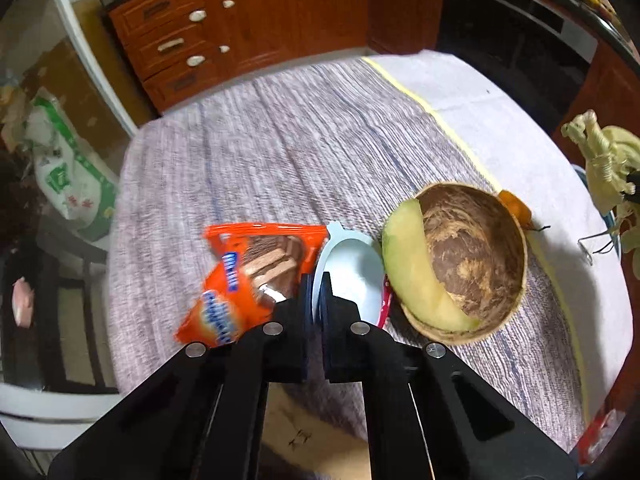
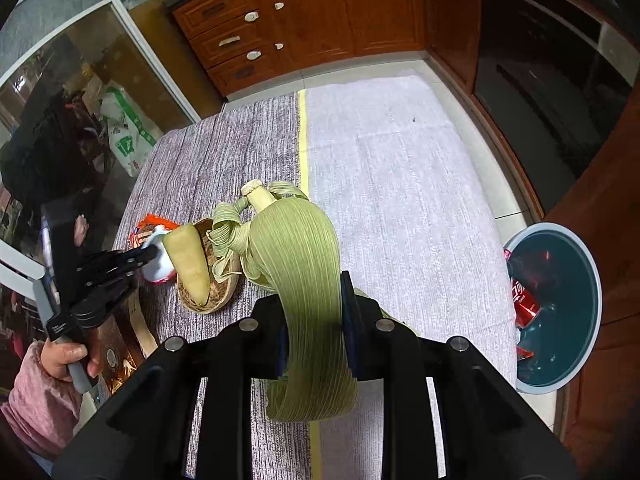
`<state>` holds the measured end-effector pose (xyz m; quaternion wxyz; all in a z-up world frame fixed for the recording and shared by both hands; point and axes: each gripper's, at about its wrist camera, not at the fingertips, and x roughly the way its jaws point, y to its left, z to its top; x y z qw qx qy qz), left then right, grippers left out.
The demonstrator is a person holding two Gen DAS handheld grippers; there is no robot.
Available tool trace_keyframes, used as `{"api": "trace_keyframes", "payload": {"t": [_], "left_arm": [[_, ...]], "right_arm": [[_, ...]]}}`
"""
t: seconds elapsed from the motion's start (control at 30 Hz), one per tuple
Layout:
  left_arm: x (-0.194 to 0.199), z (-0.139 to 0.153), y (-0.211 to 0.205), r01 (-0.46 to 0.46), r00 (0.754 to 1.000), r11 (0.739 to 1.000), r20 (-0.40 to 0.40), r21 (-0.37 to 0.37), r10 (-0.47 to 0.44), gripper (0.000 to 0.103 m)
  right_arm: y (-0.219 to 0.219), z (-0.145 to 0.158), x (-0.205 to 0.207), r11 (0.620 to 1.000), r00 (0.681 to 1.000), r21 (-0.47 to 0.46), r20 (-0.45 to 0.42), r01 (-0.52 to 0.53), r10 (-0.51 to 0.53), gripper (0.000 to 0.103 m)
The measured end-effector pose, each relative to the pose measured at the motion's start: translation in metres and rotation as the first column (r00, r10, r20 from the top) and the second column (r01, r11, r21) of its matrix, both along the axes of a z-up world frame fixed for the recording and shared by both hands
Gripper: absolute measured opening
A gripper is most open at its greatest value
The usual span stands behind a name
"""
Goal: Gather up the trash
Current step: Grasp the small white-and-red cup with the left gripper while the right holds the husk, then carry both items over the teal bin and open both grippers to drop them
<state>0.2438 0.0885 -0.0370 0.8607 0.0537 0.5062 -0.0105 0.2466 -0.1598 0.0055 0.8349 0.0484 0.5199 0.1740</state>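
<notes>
Right gripper (image 2: 314, 320) clamps light, floppy corn husk (image 2: 296, 264) mid-leaf; left gripper (image 1: 316, 300) pinches the stiff white cup's (image 1: 352, 276) rim.

The near left of the table (image 2: 400, 168) is being crowded by wrapper (image 1: 240, 276), cup (image 1: 352, 272) and shell (image 1: 476, 264), while its far and right stretches are being left passable.
</notes>
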Motion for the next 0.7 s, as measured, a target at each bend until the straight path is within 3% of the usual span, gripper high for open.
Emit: {"api": "trace_keyframes", "payload": {"t": [0.3,0.5,0.7], "left_arm": [[-0.024,0.067,-0.023,0.038,0.992,0.999,0.122,-0.027,-0.034,0.004],[-0.014,0.077,-0.107,0.209,0.971,0.977,0.127,-0.049,-0.201,0.004],[0.004,0.066,-0.203,0.358,0.931,0.93,0.112,-0.088,-0.348,0.004]], "right_arm": [[-0.045,0.001,-0.004,0.997,0.998,0.054,0.018,0.06,-0.062,0.021],[-0.115,-0.004,-0.01,0.981,0.982,0.064,0.024,0.185,-0.187,0.021],[-0.199,-0.027,-0.013,0.939,0.94,0.025,-0.016,0.342,-0.341,0.021]]}}
